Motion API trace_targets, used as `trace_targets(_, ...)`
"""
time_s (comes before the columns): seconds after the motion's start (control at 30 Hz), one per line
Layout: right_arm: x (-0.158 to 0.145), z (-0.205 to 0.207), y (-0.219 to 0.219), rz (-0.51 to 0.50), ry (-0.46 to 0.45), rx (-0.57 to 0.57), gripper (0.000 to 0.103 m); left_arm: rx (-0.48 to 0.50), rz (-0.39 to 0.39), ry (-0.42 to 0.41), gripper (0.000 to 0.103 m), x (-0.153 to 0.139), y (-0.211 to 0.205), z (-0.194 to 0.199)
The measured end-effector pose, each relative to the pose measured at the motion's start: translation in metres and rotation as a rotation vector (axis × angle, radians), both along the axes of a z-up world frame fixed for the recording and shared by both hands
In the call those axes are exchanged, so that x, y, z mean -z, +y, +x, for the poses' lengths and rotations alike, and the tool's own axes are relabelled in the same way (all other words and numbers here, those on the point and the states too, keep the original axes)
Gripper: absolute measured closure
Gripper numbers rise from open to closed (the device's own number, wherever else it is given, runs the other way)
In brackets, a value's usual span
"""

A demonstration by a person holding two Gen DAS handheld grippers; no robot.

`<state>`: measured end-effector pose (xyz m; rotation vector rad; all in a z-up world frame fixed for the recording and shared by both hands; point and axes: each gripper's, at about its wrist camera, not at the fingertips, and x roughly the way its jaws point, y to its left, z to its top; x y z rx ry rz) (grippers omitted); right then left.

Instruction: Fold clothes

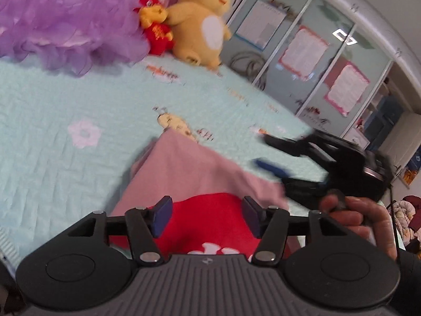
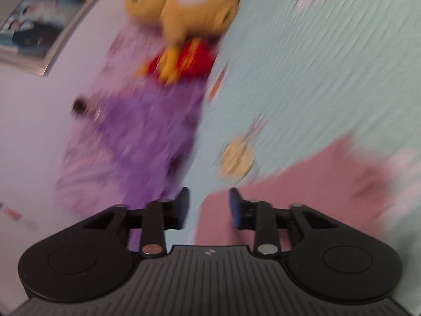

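A pink cloth [image 1: 189, 168] lies spread on the mint quilt [image 1: 52, 121], with a red garment [image 1: 210, 223] bearing white letters on top of it near me. My left gripper [image 1: 208, 214] hovers just over the red garment, jaws apart and nothing between the pads. My right gripper [image 1: 263, 150], blurred and held by a hand [image 1: 352, 216], is over the pink cloth's right edge. In the right wrist view that gripper [image 2: 209, 206] is open over the edge of the pink cloth [image 2: 302, 192], gripping nothing.
A purple ruffled fabric [image 1: 65, 21], a red plush [image 1: 155, 31] and a yellow plush [image 1: 202, 21] sit at the far end of the bed. Wardrobe doors with papers [image 1: 302, 50] stand to the right. A framed picture [image 2: 39, 31] hangs on the wall.
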<state>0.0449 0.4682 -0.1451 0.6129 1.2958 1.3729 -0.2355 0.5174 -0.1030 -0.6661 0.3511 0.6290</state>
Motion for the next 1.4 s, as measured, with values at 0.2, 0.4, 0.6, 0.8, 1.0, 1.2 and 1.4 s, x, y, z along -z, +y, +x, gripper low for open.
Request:
trace_targets(0.2,0.027,-0.008,0.063,-0.131,0.003,-0.022,0.097,-0.038,-0.039,0.014,0.047,0.027,0.006,-0.008)
trace_targets(0.4,0.008,-0.036,0.089,-0.021,0.009,-0.154,0.067,-0.043,0.032,0.029,0.040,0.027,-0.005,-0.005)
trace_targets(0.6,0.017,-0.021,0.083,-0.113,0.009,-0.015,0.095,-0.022,0.010,0.022,0.040,0.026,-0.003,-0.011)
trace_targets(0.8,-0.002,-0.011,0.002,-0.177,-0.246,-0.057,0.078,-0.044,-0.035,0.012,0.040,0.020,-0.008,-0.018)
trace_targets(1.0,-0.016,0.009,-0.126,-0.185,-0.264,0.141,0.067,-0.051,-0.042,0.050,0.037,-0.002,-0.034,-0.031)
trace_targets(1.2,-0.052,-0.036,-0.233,-0.165,-0.394,0.161,0.054,-0.003,-0.053,0.024,0.032,-0.028,-0.083,-0.030)
trace_targets(1.4,-0.109,-0.082,-0.298,-0.186,-0.696,0.197,0.033,0.140,0.033,0.058,0.028,-0.059,-0.157,-0.009)
